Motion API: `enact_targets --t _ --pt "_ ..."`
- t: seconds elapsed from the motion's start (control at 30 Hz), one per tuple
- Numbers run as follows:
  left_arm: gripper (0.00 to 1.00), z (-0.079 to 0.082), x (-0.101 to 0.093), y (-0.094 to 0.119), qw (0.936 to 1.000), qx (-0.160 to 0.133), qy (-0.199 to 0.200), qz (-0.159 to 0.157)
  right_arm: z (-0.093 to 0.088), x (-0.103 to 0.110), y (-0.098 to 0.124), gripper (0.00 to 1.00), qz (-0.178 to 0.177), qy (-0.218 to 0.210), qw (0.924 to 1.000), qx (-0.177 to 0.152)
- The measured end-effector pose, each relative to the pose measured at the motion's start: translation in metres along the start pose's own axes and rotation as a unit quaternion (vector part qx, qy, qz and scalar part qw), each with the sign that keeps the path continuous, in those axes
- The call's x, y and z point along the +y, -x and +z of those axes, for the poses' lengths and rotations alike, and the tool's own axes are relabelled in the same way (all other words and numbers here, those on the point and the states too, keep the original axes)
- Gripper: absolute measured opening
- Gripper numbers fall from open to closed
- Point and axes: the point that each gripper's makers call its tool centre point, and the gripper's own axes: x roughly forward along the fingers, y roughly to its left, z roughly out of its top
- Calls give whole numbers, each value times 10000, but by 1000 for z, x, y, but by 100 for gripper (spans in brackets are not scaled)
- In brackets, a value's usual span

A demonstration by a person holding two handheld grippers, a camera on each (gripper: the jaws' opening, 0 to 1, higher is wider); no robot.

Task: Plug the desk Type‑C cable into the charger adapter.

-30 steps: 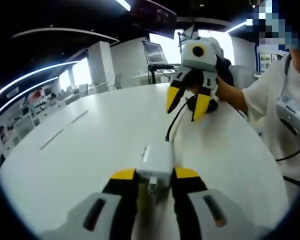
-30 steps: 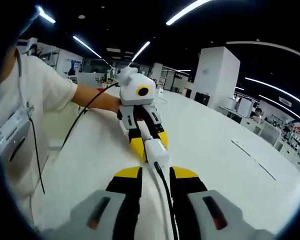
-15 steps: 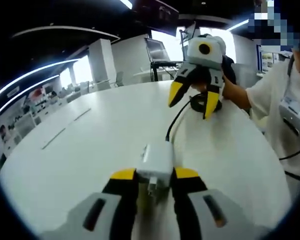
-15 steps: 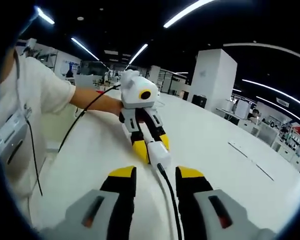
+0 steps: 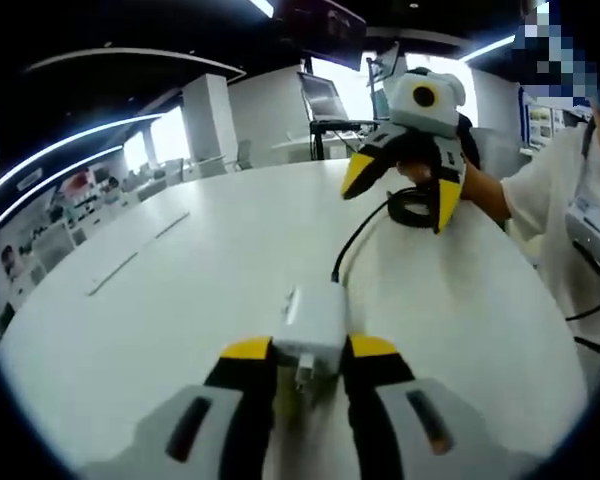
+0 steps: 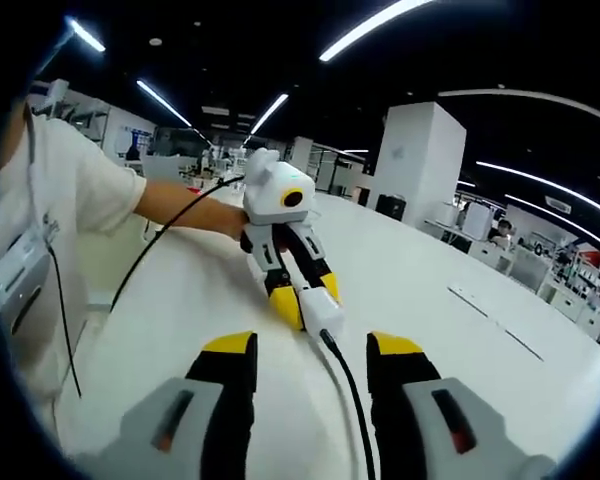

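1. Right tongs (image 6: 312, 352) have let go of the cable and backed off: jaws now wide apart, nothing between them, cable running free through the gap. In the left gripper view the same tongs (image 5: 400, 185) hang above the bench, higher than a second ago.
2. Left tongs (image 5: 310, 350) unchanged: clamped on the white charger adapter (image 5: 313, 322), which sits on the white bench (image 5: 180, 300).
3. Black Type-C cable (image 5: 352, 245) is seated in the far end of the adapter; it runs across the bench toward the right tongs.
4. No containers on the bench.
5. Around: a person's arm (image 6: 185, 208) and white sleeve behind the left tongs; office desks and a monitor (image 5: 322, 98) far back.
6. Count: one adapter, one cable, two tongs.
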Motion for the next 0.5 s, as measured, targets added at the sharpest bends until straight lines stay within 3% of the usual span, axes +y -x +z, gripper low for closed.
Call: enact_targets --t 0.5 --pt "26 1 23 -9 9998 97 74 167 0 -3 2 45 -45 -24 10000 -35"
